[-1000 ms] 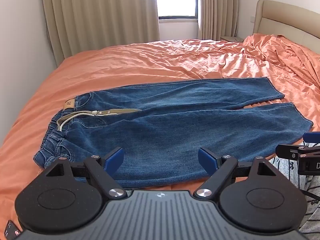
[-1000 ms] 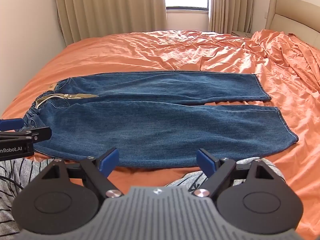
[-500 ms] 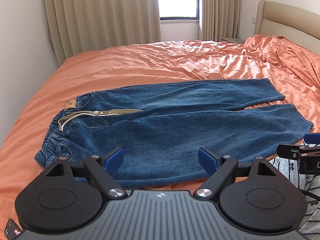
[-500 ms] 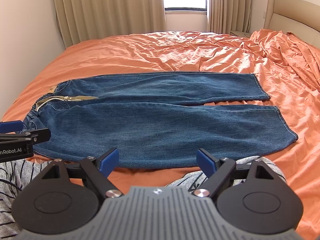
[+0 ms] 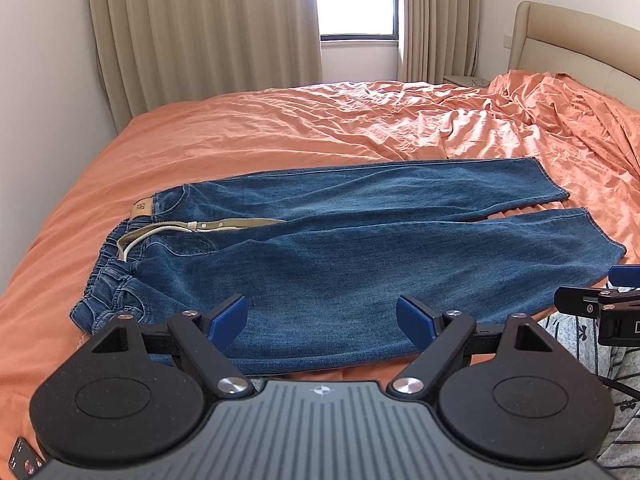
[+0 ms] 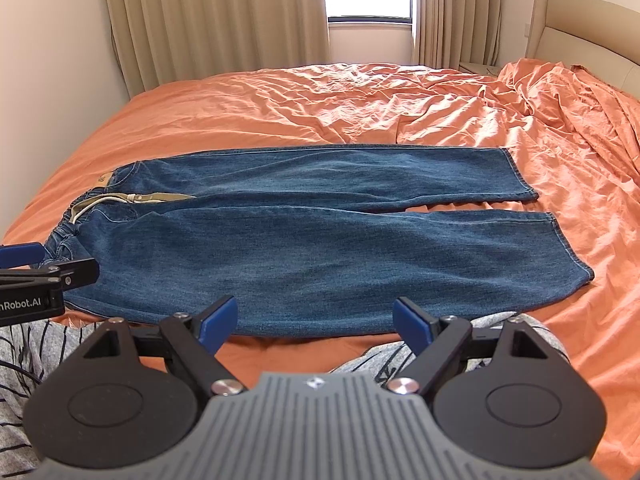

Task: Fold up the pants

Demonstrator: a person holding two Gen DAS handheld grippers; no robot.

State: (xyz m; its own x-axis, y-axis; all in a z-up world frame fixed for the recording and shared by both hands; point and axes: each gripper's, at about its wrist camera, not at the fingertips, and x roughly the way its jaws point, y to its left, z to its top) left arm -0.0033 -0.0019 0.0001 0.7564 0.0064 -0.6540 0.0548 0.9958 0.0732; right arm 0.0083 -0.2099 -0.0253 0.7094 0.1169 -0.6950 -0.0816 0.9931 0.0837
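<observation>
Denim pants (image 5: 340, 264) flat near bed (image 5: 280, 132) edge | soft, heavy | grab waistband, hems | left gripper (image 5: 322, 322), right gripper (image 6: 314, 320) spread, empty

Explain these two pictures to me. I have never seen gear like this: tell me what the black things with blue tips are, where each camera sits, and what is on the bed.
No robot here: a person holds a hand-held two-finger gripper in each hand, with a fisheye camera on each looking forward along its fingers. One picture comes from the left gripper, the other from the right gripper. Both are open and hold nothing. On the orange bed blue jeans lie flat and unfolded, waistband to the left, leg hems to the right. The striped grey fabric near the cameras is the person's clothing.
</observation>
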